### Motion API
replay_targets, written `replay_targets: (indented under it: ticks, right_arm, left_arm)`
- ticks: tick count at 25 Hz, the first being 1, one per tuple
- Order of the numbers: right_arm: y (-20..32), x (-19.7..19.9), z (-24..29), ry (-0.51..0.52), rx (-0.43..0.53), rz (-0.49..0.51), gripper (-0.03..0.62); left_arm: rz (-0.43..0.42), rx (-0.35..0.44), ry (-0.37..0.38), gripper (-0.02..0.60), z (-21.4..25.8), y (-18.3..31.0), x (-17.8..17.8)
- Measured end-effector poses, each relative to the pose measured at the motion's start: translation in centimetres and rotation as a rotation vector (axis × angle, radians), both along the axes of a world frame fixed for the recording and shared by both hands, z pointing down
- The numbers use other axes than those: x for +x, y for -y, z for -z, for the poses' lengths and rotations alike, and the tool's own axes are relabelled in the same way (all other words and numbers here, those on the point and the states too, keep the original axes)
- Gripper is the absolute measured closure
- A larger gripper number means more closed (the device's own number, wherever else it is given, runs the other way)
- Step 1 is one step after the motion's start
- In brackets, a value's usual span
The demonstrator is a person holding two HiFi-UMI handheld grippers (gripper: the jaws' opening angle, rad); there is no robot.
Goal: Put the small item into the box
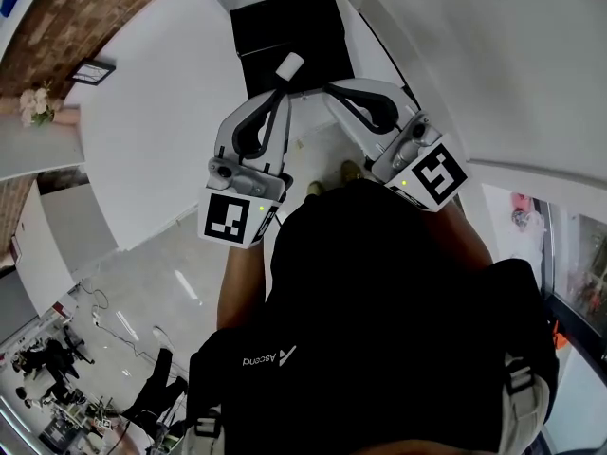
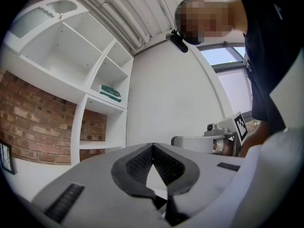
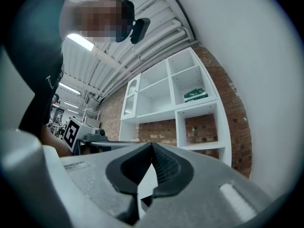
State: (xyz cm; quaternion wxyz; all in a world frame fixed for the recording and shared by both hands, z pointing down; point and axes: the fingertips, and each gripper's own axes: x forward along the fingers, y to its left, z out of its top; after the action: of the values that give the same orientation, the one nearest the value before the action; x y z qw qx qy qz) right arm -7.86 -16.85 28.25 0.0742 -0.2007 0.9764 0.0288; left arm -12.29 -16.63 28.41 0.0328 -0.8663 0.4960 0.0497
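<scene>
In the head view a small white cylinder-like item (image 1: 289, 64) shows just past the tip of my left gripper (image 1: 282, 89), over a black box-like shape (image 1: 285, 22). Whether it touches the tip I cannot tell. In the left gripper view my left gripper (image 2: 153, 148) has its jaws pressed together, pointing about level, with nothing between the pads. My right gripper (image 3: 152, 146) is shut too and holds nothing. In the head view it (image 1: 328, 89) sits beside the left one, their tips close together. Each gripper view shows the other gripper (image 2: 223, 137) (image 3: 90, 137) to the side.
A white shelf unit (image 2: 80, 80) against a brick wall holds a green item (image 2: 110, 93), also seen in the right gripper view (image 3: 195, 95). White walls close in on both sides. My shoes (image 1: 351, 171) stand on the pale floor below the grippers.
</scene>
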Motion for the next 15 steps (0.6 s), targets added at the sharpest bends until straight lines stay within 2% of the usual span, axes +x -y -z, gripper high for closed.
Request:
replay_targets:
  ticks: [15]
  right_arm:
    - [-1.4, 1.0, 0.2, -0.02, 0.003, -0.023, 0.594]
  left_arm:
    - [-0.073, 0.009, 0.004, 0.583, 0.7, -1.2, 1.8]
